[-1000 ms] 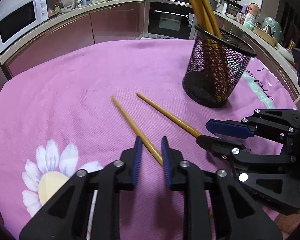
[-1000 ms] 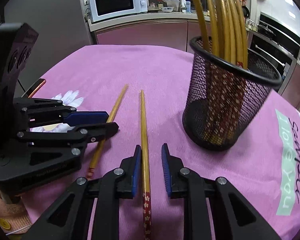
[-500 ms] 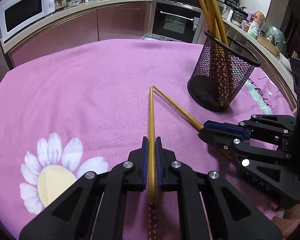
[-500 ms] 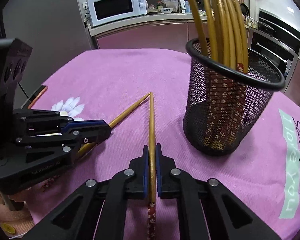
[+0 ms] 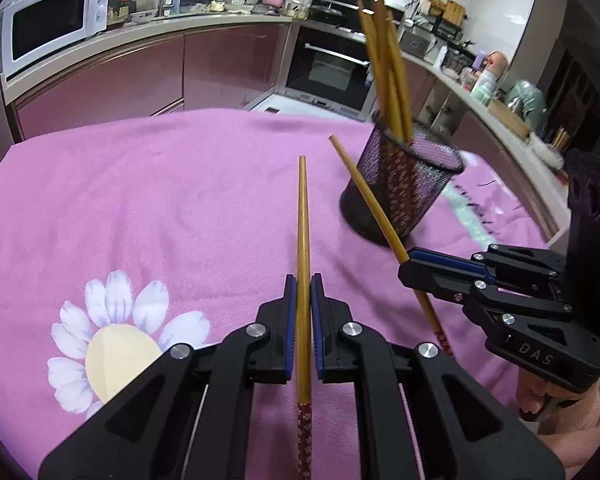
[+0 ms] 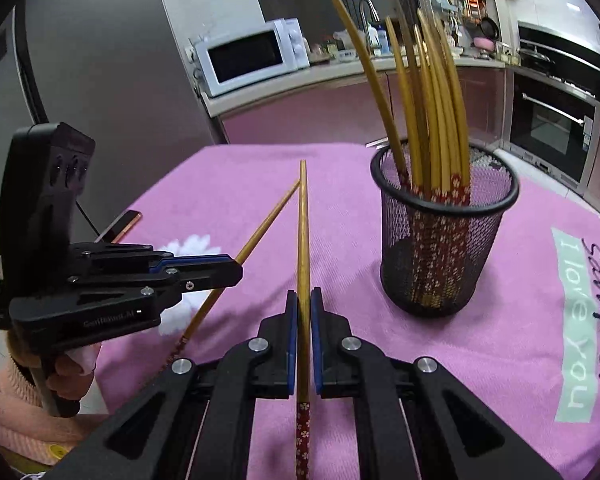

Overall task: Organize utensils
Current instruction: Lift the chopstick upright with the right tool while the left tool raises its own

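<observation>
Left gripper [image 5: 303, 280]: blue-padded black jaws clamped tight on a tan bamboo chopstick with a red floral handle end [image 5: 303, 232]. Stick runs straight out along the fingers, thin tip forward, lifted clear of the pink tablecloth with a daisy print [image 5: 140, 208].

Right gripper [image 6: 304, 294]: same story, jaws pinched on a second matching bamboo chopstick [image 6: 303, 236], patterned end trailing back between the gripper's linkages. From the right wrist view the two tips nearly meet, whether they touch I can't tell.

Black wire-mesh cup holder [image 6: 444, 248] stands upright on the cloth, ahead and to the right of both grippers, already packed with a bundle of matching chopsticks [image 6: 428, 100] leaning out of its rim. Held sticks are near the holder but apart from it.
</observation>
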Demonstrator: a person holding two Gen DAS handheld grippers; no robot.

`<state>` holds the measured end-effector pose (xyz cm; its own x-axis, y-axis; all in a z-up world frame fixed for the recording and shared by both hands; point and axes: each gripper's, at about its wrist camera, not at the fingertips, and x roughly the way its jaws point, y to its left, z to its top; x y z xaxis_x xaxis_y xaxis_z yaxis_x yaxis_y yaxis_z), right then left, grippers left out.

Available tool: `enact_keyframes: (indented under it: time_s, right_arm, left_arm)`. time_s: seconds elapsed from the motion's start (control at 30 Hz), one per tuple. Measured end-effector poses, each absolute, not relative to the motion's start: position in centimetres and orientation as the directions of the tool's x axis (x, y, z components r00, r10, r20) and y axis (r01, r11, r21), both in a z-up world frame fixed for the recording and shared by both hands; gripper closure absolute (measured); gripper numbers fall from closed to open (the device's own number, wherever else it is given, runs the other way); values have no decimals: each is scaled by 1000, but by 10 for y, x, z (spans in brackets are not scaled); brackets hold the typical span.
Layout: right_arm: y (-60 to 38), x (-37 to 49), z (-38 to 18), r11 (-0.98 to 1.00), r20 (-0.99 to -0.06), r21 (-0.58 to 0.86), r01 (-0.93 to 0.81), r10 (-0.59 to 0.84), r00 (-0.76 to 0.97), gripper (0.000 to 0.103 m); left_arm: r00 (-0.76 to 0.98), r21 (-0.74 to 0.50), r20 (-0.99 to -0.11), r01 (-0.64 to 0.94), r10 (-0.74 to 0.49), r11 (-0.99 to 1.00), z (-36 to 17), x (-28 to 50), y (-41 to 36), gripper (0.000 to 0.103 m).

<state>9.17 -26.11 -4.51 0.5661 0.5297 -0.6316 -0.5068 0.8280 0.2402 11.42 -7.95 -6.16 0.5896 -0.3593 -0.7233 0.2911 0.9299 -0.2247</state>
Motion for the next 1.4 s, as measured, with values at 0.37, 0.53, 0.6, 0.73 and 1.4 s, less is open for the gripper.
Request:
enact_keyframes:
  time_s: [0.37,0.53,0.6,0.73,1.4]
  right_arm:
    - [-287,81,-14,821,-540,269,-504,562,627,98]
    - [-295,81,-7,825,-512,270,-496,559,652,98]
    - [-297,81,-4,825,-502,272,-495,561,658,98]
    - [-303,79,3,828,-478,267,-493,558,679,98]
    - [-312,74,16,833,-441,249,-493,551,708,98]
  left_arm:
    - [620,-306,-628,359,-470,882,-20,96,-62,95]
    - [639,-316,-592,376,-491,871,-3,88,-57,95]
    - [647,-317,-580,380,-495,869,1,86,-56,95]
    - [660,-324,-553,393,-509,861,13,84,-54,96]
    - [709,-233,-535,398,-459,887,31,81,-70,96]
